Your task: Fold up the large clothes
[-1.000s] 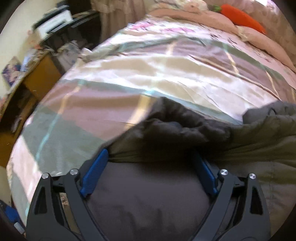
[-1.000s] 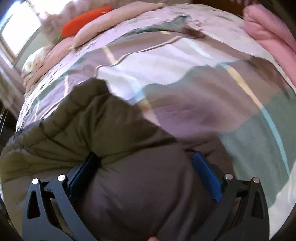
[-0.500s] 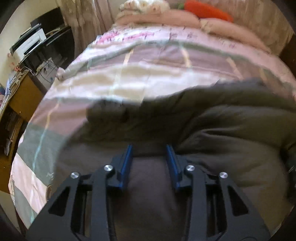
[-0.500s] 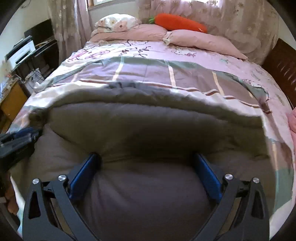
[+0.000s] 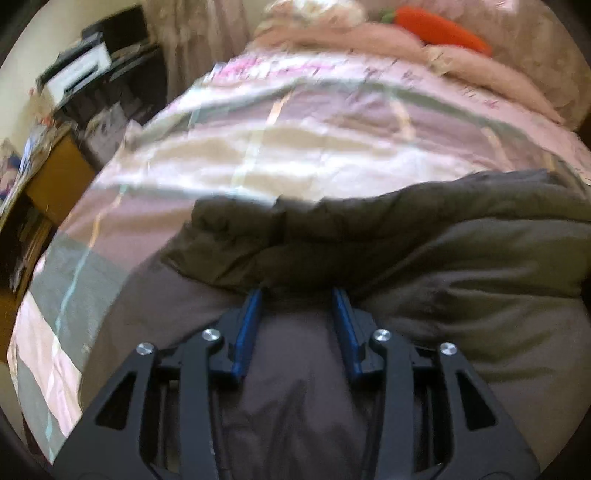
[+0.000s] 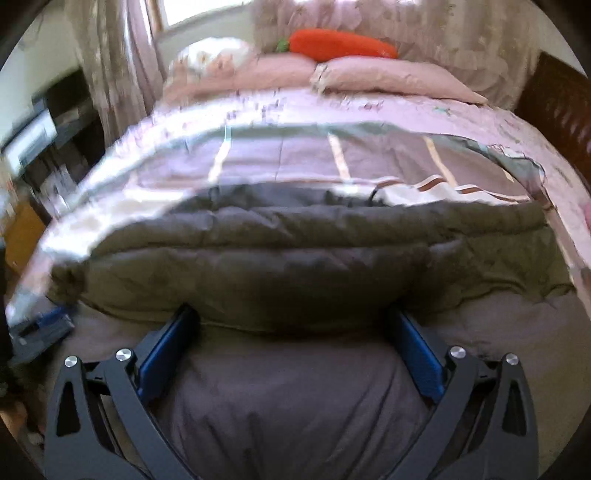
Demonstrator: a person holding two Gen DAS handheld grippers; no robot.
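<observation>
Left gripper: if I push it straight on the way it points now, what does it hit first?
The left gripper would run straight into the puffy jacket: its folded olive edge bulges right at the fingertips, with grey fabric already between the jaws. Depth is hard to judge, but the bedspread lies well beyond.

Sunlit window (image 6: 207,14), curtains (image 6: 118,74), desk (image 5: 55,177).

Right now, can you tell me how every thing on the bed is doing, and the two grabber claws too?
Puffy olive-grey padded coat: lying bunched on the bed, near edge lifted between both grippers.
Left gripper: half closed, jaws just reopening a little, coat fabric between its blue pads.
Right gripper: jaws wide, a thick fold of coat filling them.
Striped pink bedspread: spread flat under the coat.
Orange carrot-shaped plush: lying on the pillows.
</observation>
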